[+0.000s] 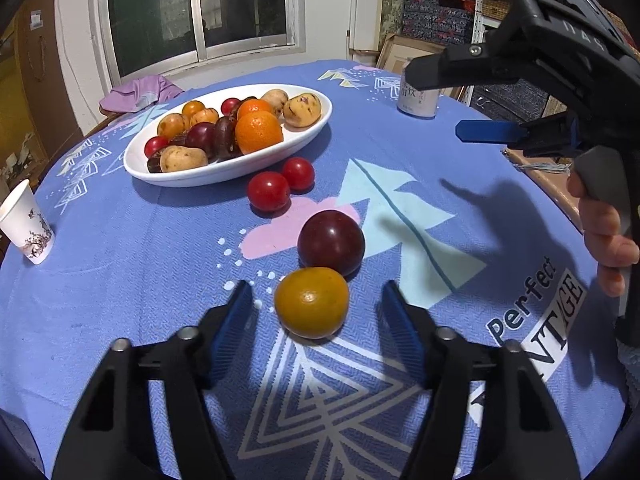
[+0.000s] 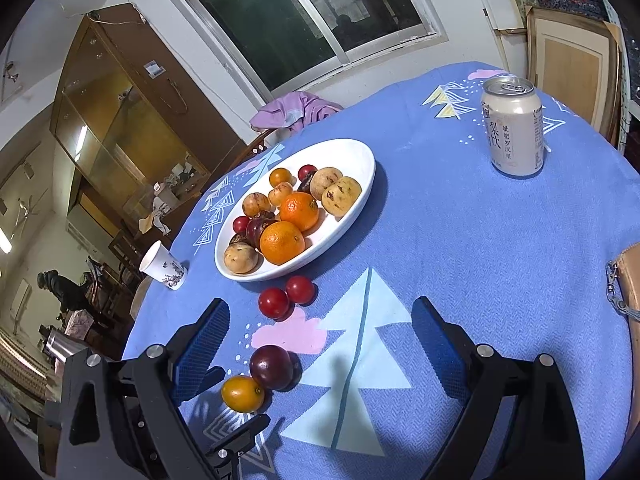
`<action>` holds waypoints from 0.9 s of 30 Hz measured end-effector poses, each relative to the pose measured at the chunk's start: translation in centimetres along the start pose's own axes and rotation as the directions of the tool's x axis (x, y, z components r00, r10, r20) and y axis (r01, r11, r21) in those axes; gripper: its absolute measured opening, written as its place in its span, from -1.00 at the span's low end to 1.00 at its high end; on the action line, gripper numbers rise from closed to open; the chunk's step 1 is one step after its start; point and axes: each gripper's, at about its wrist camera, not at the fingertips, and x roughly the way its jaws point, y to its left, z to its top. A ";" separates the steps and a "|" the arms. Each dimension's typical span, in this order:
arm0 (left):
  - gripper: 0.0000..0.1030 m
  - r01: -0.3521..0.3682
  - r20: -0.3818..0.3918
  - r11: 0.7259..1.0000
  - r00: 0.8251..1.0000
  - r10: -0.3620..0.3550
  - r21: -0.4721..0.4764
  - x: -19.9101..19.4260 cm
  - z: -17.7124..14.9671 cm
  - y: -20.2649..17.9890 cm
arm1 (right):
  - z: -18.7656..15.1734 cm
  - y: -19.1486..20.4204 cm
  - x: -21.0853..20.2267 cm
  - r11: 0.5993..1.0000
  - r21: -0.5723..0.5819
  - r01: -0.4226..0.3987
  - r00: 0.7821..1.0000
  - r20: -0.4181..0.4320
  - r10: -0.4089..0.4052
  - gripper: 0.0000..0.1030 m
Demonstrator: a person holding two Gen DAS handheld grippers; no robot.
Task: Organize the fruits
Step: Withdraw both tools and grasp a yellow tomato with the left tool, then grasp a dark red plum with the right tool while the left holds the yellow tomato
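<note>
A yellow-orange citrus [image 1: 311, 303] lies on the blue tablecloth between the blue pads of my left gripper [image 1: 316, 286], which is open with a gap on each side of the fruit. A dark plum [image 1: 331, 242] touches the citrus just behind it. Two small red fruits [image 1: 268, 191] lie close to a white oval plate [image 1: 224, 172] piled with oranges, plums and brown-speckled fruits. My right gripper [image 2: 320, 306] is open and holds nothing, hovering above the cloth to the right of the plum [image 2: 271, 367]. In the left wrist view its fingers [image 1: 492, 132] hang at the upper right, held by a hand.
A paper cup [image 1: 26, 224] stands near the table's left edge. A drink can [image 2: 514, 128] stands at the far right of the table. A purple cloth [image 1: 140, 92] hangs behind the plate, and a tan bag [image 2: 630, 280] lies at the right edge.
</note>
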 end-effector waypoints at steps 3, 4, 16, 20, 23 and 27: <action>0.06 0.008 -0.015 1.000 1.000 -0.008 -0.015 0.3 0.0 0.3 | -0.1 0.0 0.1 1.000 -0.002 0.002 1.000 -0.004 -0.002 0.81; 0.06 0.009 -0.013 1.000 1.000 -0.009 -0.018 0.3 0.0 0.4 | -0.1 -0.1 0.2 1.000 -0.002 0.003 1.000 -0.005 -0.003 0.81; -0.26 -0.032 -0.034 0.998 0.999 0.030 -0.057 -0.1 -0.4 1.8 | -0.4 0.3 0.7 1.000 -0.017 -0.005 1.000 -0.030 0.004 0.81; -0.26 -0.092 0.015 0.983 0.995 0.095 -0.161 -2.0 -0.1 5.2 | -1.1 1.0 1.5 0.998 -0.053 -0.018 0.998 -0.061 0.015 0.81; -0.26 -0.127 0.023 0.960 0.990 0.137 -0.249 -2.8 -0.2 7.9 | -2.0 2.3 2.4 0.993 -0.109 -0.044 0.994 -0.100 0.033 0.81; -0.26 -0.133 0.029 0.942 0.988 0.149 -0.307 -3.4 -0.2 9.7 | -3.5 4.9 2.9 0.965 -0.264 -0.010 0.996 -0.085 -0.013 0.81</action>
